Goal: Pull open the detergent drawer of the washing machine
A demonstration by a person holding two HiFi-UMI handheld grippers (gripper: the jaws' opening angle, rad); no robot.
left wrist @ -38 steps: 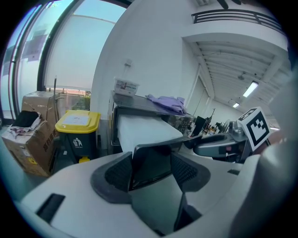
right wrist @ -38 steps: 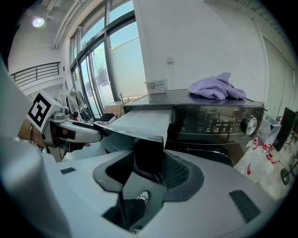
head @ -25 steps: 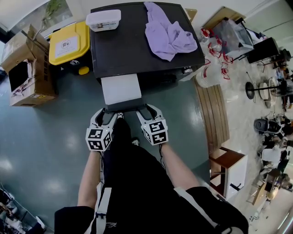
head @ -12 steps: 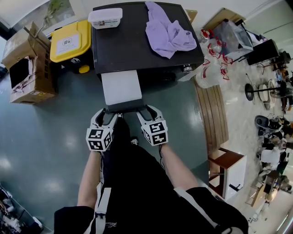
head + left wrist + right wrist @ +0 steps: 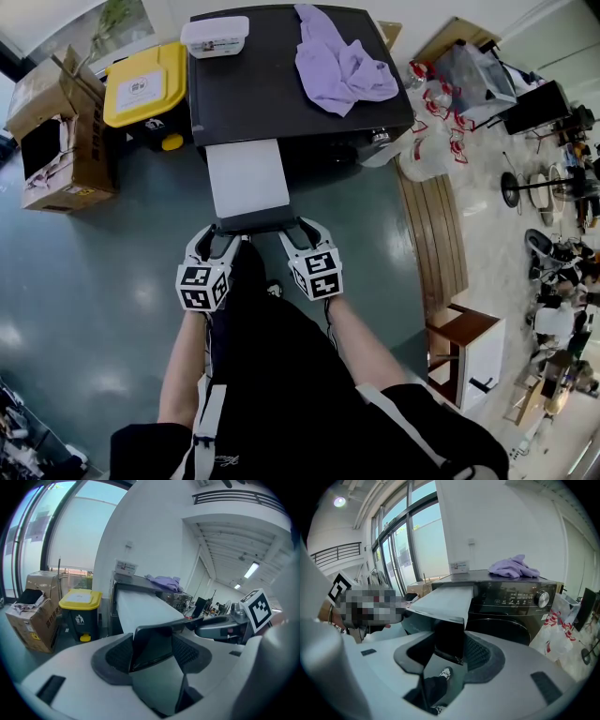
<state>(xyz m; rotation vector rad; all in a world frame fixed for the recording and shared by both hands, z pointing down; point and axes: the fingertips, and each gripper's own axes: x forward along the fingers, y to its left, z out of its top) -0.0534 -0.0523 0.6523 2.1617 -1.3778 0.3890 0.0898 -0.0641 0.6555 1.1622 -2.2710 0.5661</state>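
Grey-green floor runs round a dark washing machine [image 5: 281, 84] that stands against the wall, with a purple cloth [image 5: 342, 66] and a white box [image 5: 216, 37] on its top and a yellow-lidded bin [image 5: 141, 86] to its left. From the machine's front, on the left side, the detergent drawer [image 5: 247, 178] already stands well out, its pale top bare and its dark front panel [image 5: 255, 221] at the end nearest the person.

Each of the two tools grips that panel. The left hand-held gripper [image 5: 223, 234] is clamped on its left end and the right hand-held gripper [image 5: 302, 230] on its right end, the pads pressing on the panel from either side in both gripper views.

What the next move turns on is the drawer's long axis: it runs straight from the machine toward the person's body, and the two grippers sit level with each other at its near end, neither one closer. Any further pull should probably go evenly along that line, since one hand leading could skew the drawer in its slot
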